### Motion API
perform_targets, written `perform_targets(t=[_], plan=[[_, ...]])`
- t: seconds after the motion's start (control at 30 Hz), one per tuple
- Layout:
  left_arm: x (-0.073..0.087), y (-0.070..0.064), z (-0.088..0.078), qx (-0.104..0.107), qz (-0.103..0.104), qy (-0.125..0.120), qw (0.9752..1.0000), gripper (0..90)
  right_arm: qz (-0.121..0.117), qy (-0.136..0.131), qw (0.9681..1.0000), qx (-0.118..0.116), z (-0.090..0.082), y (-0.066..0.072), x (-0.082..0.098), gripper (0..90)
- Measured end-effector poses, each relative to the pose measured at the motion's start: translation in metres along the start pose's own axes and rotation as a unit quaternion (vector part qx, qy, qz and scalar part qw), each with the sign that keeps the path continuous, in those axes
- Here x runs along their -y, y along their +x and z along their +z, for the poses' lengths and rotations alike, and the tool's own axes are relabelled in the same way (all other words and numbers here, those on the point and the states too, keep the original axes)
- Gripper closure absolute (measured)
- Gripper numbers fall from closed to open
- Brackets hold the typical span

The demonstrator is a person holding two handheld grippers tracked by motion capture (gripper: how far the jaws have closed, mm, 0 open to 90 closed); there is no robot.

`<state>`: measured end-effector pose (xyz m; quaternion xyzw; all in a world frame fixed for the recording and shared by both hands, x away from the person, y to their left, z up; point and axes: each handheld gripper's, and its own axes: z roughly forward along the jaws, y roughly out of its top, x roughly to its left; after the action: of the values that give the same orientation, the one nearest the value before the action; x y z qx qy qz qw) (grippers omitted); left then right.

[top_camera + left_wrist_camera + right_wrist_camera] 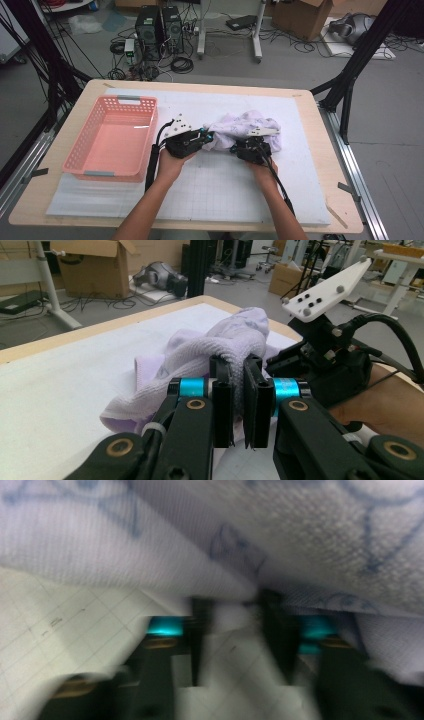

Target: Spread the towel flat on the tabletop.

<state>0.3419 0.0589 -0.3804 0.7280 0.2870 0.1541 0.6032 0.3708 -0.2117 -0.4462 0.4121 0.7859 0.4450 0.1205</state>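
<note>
High view: left gripper (206,135) jaws pinch the lavender towel (245,127) at its 9 o'clock edge; right gripper (240,148) jaws, spread, straddle its 6 o'clock edge on the bench (210,185).

Evenly and softly lit from overhead, with only faint shadows under the hands on the white mat (215,185). Slight glare inside the pink basket (112,137). Sharp enough from above, though small and soft. Crisp along the left gripper (239,390), background mildly soft. Heavily blurred at the right gripper (235,630), cloth (300,540) too close and unfocused.
</note>
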Motion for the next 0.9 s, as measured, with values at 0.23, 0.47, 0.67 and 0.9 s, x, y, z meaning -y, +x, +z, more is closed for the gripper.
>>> perform_targets(t=[0.23,0.47,0.67,0.9], plan=[[-0.003,0.005,-0.007,-0.013,0.000,-0.002,0.9999,84.1,-0.016,-0.004,0.9996,-0.025,-0.028,-0.001,-0.001,81.6],[-0.004,0.005,-0.010,-0.018,-0.004,0.005,0.9998,84.2,-0.042,-0.014,0.9982,-0.042,-0.096,0.000,0.010,81.9],[-0.003,0.008,-0.012,-0.037,-0.005,0.014,0.9992,84.2,-0.044,-0.016,0.9988,-0.012,-0.142,-0.007,0.019,82.0],[0.006,0.018,-0.009,-0.078,0.002,0.069,0.9945,83.3,-0.039,0.009,0.9978,0.053,-0.159,-0.023,0.029,81.1]])
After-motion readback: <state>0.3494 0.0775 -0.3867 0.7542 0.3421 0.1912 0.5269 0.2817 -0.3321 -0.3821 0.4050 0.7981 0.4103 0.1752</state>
